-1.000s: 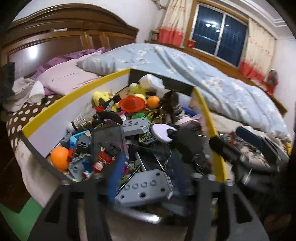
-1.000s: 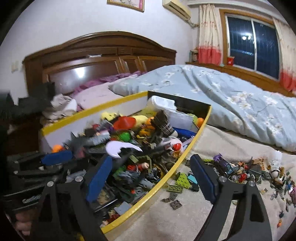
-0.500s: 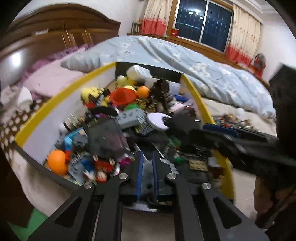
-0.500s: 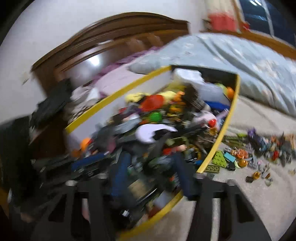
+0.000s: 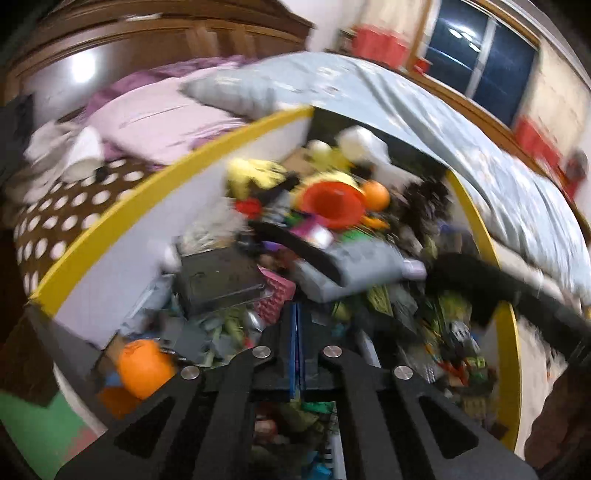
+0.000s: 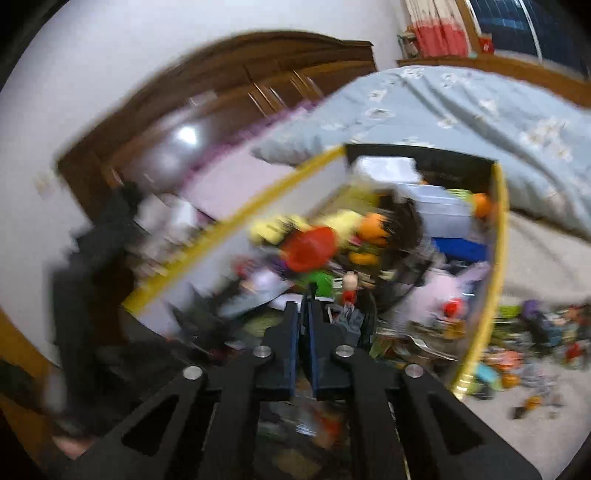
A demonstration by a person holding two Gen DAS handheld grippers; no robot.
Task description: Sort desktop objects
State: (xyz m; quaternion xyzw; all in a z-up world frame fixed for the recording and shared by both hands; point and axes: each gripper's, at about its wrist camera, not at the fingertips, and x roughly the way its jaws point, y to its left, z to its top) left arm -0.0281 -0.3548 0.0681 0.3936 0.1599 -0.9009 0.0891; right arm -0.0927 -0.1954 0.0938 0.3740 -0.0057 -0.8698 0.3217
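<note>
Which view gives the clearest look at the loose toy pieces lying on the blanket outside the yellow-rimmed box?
The right wrist view. The loose toy pieces spread across the blanket beside the box, blurred but recognisable as a scatter. The left wrist view shows almost none of them: the box's far rim and a dark arm cover that side.

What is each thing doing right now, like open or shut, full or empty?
left gripper: shut, nothing seen between its pads.
right gripper: almost shut; whether it grips something is unclear.
toy box: open, piled full.
curtain: pulled aside.
</note>
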